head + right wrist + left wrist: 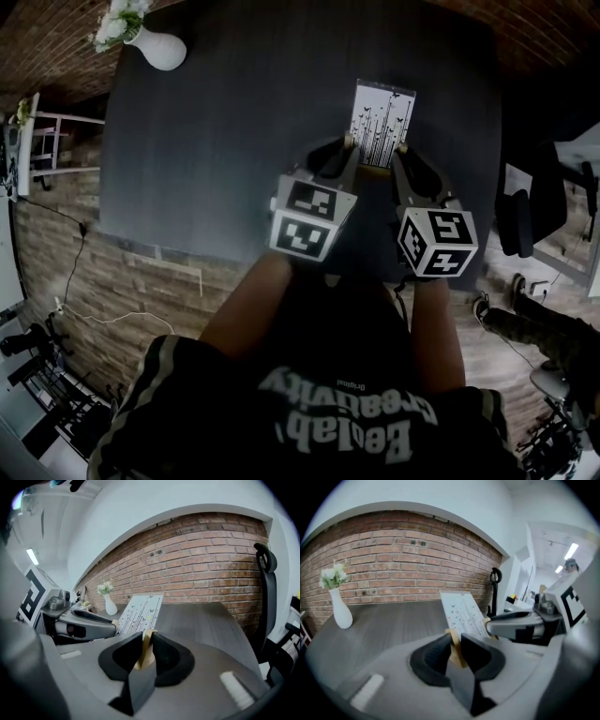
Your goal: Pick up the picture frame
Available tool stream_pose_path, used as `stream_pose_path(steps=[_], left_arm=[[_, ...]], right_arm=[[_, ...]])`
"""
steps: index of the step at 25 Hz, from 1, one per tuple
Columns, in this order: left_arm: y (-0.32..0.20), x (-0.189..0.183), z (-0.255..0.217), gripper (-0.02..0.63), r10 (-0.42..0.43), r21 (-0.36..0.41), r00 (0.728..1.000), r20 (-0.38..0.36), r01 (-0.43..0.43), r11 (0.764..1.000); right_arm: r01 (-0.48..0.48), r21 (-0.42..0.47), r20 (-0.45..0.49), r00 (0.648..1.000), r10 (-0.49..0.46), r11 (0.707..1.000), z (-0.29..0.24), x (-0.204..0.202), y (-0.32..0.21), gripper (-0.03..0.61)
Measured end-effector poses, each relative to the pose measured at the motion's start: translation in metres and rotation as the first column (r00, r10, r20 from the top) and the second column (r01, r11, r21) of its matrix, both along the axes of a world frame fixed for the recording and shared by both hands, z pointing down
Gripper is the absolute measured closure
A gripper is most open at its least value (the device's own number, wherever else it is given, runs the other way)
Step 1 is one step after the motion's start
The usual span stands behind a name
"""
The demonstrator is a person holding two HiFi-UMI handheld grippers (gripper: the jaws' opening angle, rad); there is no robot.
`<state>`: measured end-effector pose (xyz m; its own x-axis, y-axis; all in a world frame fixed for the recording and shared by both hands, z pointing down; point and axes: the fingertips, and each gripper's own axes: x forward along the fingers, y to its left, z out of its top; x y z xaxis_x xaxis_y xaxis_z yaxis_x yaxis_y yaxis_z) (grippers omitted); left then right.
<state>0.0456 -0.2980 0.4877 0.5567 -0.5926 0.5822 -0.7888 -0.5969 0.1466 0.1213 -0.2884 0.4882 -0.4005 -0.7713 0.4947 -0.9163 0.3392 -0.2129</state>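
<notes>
The picture frame (pixel 382 122) has a pale wooden rim round a white sheet printed with small dark butterflies and thin stems. It hangs tilted above the dark table (pixel 225 122), held at its two near corners. My left gripper (pixel 349 142) is shut on the frame's left corner, and the wood shows between its black pads (pixel 454 648). My right gripper (pixel 403 150) is shut on the right corner, wood likewise pinched between its pads (pixel 145 649). In the left gripper view the picture frame (pixel 464 612) slopes away from the jaws; in the right gripper view the picture frame (pixel 140 612) does the same.
A white vase (pixel 159 47) with white flowers stands at the table's far left corner. A brick wall (pixel 403 559) rises behind the table. A black office chair (pixel 530 211) sits to the right, with another person's leg (pixel 530 328) on the floor nearby. White shelving (pixel 42 141) stands at left.
</notes>
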Motion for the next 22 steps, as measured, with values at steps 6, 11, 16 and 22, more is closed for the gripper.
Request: stream_pose_path(steps=[6,11,16,22], left_arm=[[-0.006,0.003,-0.044,0.545,0.013,0.108,1.000,-0.010,-0.012,0.994],[-0.016,0.005,-0.076,0.545,0.017,0.192,1.000,-0.027,-0.012,0.981],[-0.021,0.007,-0.112,0.543,0.024,0.276,0.999,-0.035,-0.013,0.961],[-0.026,0.002,-0.132,0.545,0.018,0.322,0.999,-0.043,-0.003,0.947]], right_arm=[[0.011,0.118,-0.043,0.999,-0.006,0.993,-0.046,0.003,-0.007,0.505],[0.023,0.213,-0.076,0.997,-0.007,0.977,-0.083,0.004,-0.015,0.503],[0.034,0.299,-0.088,0.996,-0.008,0.954,-0.119,0.006,-0.019,0.502],[0.057,0.359,-0.091,0.996,-0.026,0.931,-0.140,0.001,-0.022,0.502]])
